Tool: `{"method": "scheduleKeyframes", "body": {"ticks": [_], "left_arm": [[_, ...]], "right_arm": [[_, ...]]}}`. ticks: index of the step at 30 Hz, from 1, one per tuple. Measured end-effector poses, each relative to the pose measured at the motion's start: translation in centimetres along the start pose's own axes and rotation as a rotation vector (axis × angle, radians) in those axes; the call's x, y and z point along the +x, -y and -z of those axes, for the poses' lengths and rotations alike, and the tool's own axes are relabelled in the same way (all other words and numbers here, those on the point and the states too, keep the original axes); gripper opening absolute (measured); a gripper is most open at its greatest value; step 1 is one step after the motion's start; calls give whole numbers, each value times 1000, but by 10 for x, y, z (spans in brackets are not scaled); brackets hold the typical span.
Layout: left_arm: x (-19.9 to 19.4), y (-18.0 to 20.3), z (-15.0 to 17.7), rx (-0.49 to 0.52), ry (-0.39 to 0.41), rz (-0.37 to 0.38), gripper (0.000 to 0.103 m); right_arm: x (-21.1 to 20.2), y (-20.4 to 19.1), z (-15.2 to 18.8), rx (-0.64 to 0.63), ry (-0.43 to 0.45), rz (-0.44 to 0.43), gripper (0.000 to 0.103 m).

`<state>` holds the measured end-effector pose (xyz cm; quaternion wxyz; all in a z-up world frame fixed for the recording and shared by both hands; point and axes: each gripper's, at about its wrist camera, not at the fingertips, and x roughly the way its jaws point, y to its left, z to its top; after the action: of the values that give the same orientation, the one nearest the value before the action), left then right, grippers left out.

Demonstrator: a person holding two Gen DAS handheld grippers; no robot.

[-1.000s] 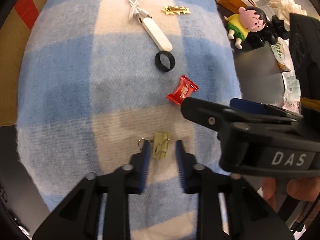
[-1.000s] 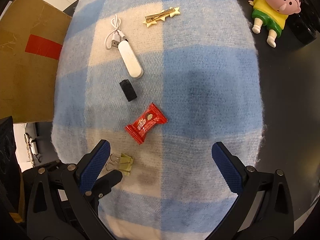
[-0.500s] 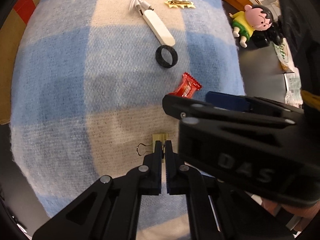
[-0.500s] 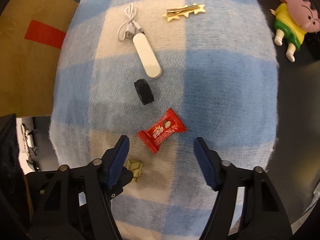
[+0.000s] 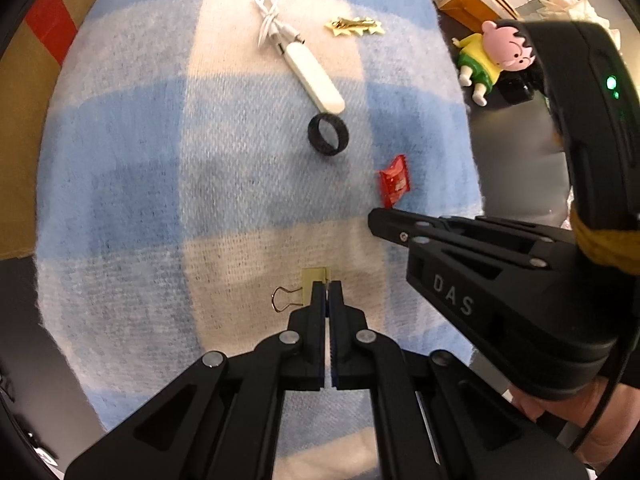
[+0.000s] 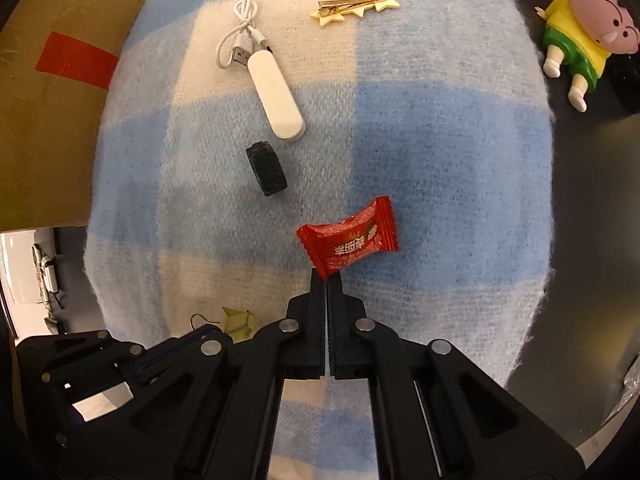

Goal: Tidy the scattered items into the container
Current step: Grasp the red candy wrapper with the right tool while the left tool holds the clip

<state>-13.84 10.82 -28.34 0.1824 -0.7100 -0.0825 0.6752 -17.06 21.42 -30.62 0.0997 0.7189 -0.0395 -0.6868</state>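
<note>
Two grips live, one per hand. Left to right: my left gripper [image 5: 329, 286] has its jaws pinched together on the olive binder clip [image 5: 316, 277], at its near edge only; the wire handle sticks out to the left, and the clip rests on the checked blanket [image 5: 132, 184]. My right gripper [image 6: 327, 280] is clamped on the crimped corner of the red candy [image 6: 349, 240], the rest of the wrapper hanging free ahead of the tips.

Other items lie loose on the blanket: black ring [image 5: 329, 135], white stick with cable [image 5: 314, 78], gold star hairclip [image 5: 355, 26]. No container is visible in either view; the cardboard box [image 6: 52, 92] at left might be it, but I can't tell.

Risks: both holds are shallow. The clip could pivot or slip out on a fast lift. The foil corner could slide out or tear. My tools sit close together, with the right one crossing just above the left, so a careless swing could make them collide.

Pose: both point forward and down at the blanket's near edge, the right hand [image 5: 568, 408] gripping its handle low right.
</note>
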Motion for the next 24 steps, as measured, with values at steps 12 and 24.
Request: {"method": "scheduleKeyframes", "body": {"ticks": [12, 24], "left_arm": [[-33, 0, -1, 11, 49, -7, 1], [-66, -3, 4, 11, 118, -12, 1]], "right_arm": [[-25, 8, 2, 25, 46, -45, 1], [-55, 1, 38, 36, 127, -78, 1]]}}
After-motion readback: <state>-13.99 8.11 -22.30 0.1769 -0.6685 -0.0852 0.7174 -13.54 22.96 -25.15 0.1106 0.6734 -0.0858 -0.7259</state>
